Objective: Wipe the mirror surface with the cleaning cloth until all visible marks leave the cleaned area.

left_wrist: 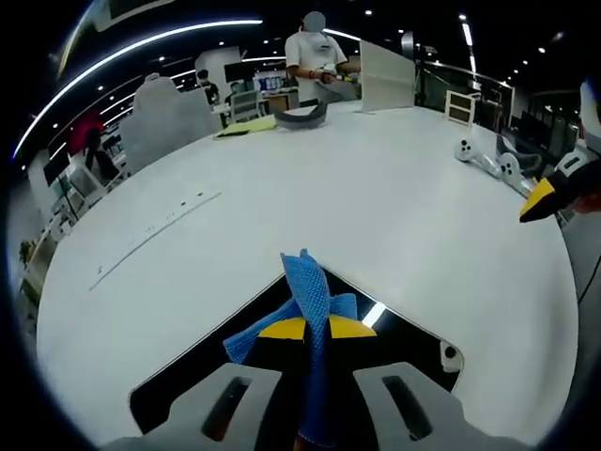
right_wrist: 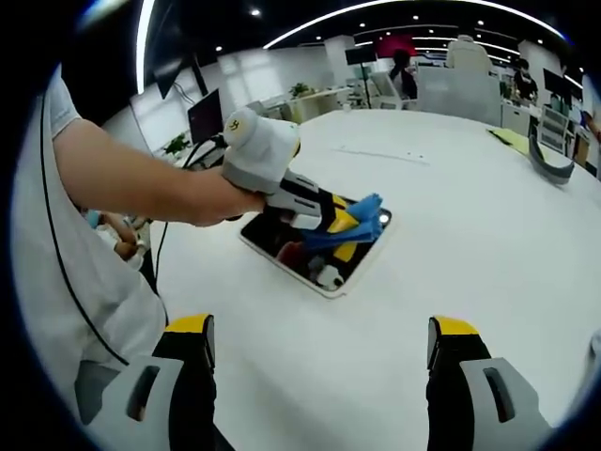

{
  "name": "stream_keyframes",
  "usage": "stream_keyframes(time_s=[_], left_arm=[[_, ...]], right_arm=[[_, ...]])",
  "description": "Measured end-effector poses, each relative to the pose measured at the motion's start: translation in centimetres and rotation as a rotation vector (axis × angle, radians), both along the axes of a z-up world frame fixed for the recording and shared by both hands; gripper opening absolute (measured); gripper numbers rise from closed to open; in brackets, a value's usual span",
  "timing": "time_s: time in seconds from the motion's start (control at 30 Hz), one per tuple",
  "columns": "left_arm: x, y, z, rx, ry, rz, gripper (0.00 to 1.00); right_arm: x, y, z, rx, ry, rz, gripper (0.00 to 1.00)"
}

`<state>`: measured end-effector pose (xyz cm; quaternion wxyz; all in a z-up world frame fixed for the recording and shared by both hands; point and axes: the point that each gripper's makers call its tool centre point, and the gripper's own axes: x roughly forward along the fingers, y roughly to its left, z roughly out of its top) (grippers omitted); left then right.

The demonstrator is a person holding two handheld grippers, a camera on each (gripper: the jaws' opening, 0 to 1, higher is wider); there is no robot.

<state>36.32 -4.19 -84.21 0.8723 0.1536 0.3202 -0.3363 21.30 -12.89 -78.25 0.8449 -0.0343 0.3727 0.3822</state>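
A dark rectangular mirror lies flat on the white table. My left gripper is shut on a blue cleaning cloth and holds it down on the mirror's surface. In the right gripper view a person's hand grips the left gripper's white body above the mirror. My right gripper stands open over the bare table in front of the mirror, nothing between its yellow-tipped fingers. Its yellow tip enters the left gripper view from the right.
The round white table is wide. At its far side lie a grey curved object, a yellow sheet and a white board. White controllers rest at right. A person stands behind the table.
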Motion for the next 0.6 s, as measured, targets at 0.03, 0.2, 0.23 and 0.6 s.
stream_keyframes(time_s=[0.03, 0.2, 0.23, 0.6], left_arm=[[0.1, 0.1, 0.0, -0.001, 0.001, 0.004, 0.04], [0.4, 0.3, 0.0, -0.002, 0.002, 0.019, 0.04], [0.5, 0.4, 0.0, -0.002, 0.0, 0.021, 0.04], [1.2, 0.8, 0.0, 0.003, -0.01, 0.043, 0.04]], right_arm=[[0.0, 0.0, 0.0, 0.001, 0.001, 0.0, 0.94], [0.0, 0.0, -0.1, 0.006, 0.004, -0.002, 0.94], [-0.1, -0.1, -0.2, 0.003, 0.005, 0.001, 0.94], [0.0, -0.3, -0.3, 0.004, 0.007, -0.002, 0.94]])
